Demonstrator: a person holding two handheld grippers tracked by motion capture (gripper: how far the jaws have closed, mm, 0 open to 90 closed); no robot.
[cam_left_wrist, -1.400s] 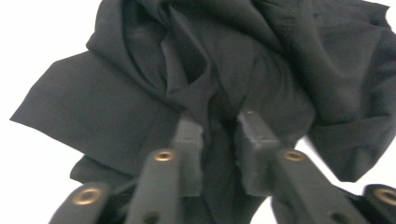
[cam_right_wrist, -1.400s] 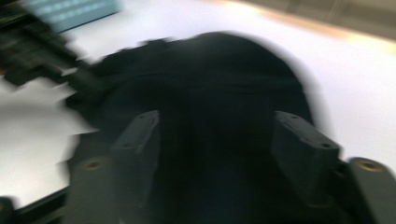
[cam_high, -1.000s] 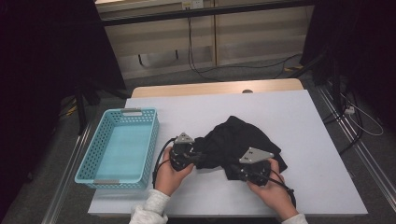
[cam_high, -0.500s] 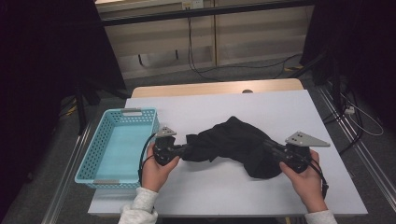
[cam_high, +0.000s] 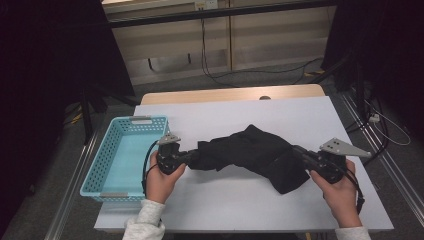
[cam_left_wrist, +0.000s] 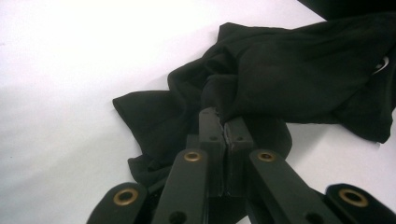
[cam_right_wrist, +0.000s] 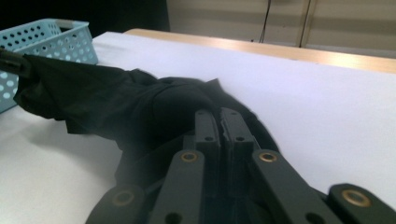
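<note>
Both tongs, left (cam_high: 186, 158) and right (cam_high: 301, 153), clamp the black garment (cam_high: 250, 152) near the surface's front edge; pull evenly apart, keeping cloth low and taut.

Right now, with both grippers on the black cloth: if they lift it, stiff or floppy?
Likely floppy: the cloth bunches in soft folds between the left gripper and right gripper, so its middle should sag. Probably light, since thin edges drape flat on the table. Both jaws look shut on it; slipping seems unlikely.
</note>
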